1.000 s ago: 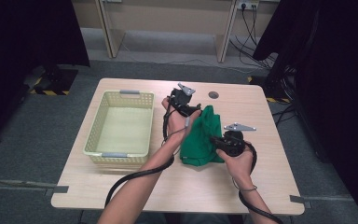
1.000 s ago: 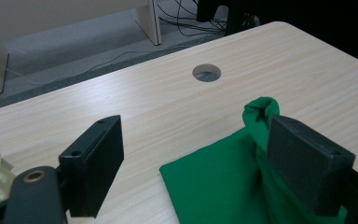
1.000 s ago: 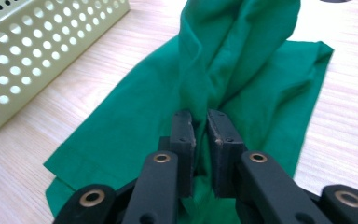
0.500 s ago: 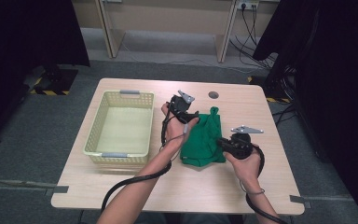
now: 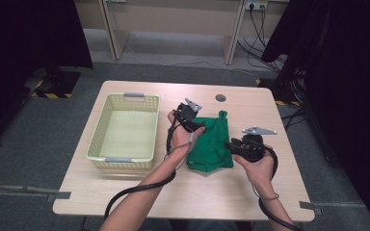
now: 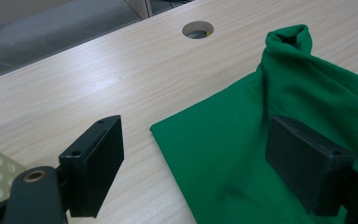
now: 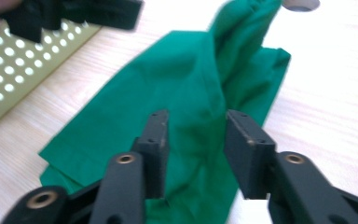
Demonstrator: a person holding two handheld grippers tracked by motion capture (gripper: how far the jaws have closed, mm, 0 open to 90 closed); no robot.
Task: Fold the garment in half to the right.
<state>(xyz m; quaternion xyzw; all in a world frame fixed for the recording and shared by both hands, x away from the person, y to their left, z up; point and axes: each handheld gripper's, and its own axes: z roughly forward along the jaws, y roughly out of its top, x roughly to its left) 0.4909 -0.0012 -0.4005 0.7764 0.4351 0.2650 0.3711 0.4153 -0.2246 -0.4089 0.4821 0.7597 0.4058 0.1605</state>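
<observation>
High view: green cloth (image 5: 211, 143) lies on the desk (image 5: 250, 192) between both grippers. Left gripper view: left gripper (image 6: 196, 158), jaws spread astride the cloth's edge — may pinch one layer only. Right gripper view: right gripper (image 7: 195, 140), jaws just opening, cloth beyond them unpinched — folds could spring loose.

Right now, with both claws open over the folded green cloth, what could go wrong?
The folded green cloth lies loose on the light wooden table; the right claw, whose jaws have just been opening, holds nothing, so the fold may spring apart. The left claw straddles the cloth's edge and could drag it toward the pale yellow plastic basket.
</observation>
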